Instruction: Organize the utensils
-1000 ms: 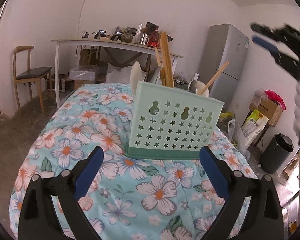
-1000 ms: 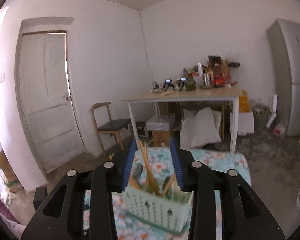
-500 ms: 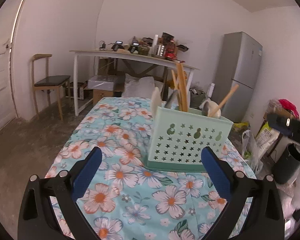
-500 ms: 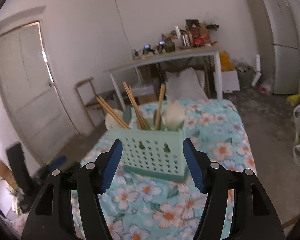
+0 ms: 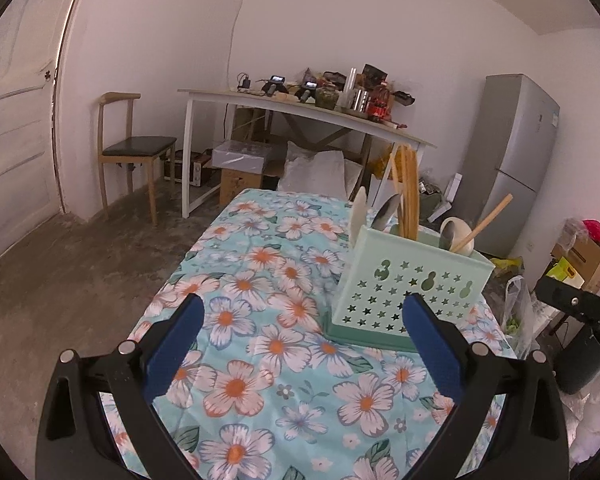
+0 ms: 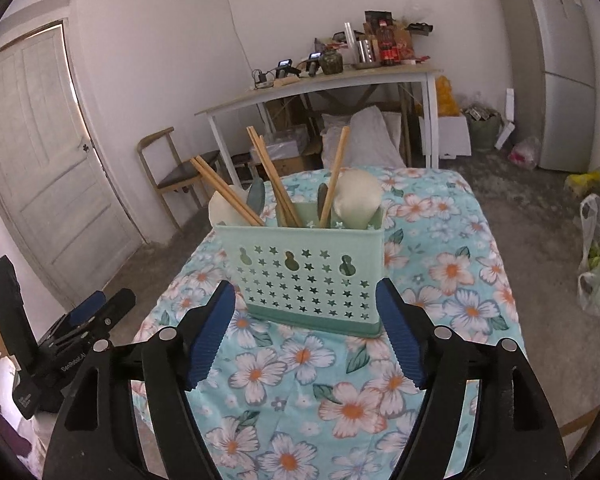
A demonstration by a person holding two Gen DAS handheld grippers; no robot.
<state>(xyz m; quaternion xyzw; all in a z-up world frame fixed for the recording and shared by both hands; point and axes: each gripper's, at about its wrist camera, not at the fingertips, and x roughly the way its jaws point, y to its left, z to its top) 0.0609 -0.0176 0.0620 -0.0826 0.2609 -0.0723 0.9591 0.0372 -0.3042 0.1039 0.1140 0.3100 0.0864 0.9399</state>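
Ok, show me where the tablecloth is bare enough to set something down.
Free: the floral tablecloth left of the green caddy, and the strip between the caddy and the open right tongs. Crowded: the caddy itself, packed with chopsticks and spoons.

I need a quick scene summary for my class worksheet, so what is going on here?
A person holds two grippers over a table with a flowered cloth. Both the left gripper and the right gripper have open jaws and hold nothing. A green basket stands on the cloth with chopsticks and spoons upright inside it.
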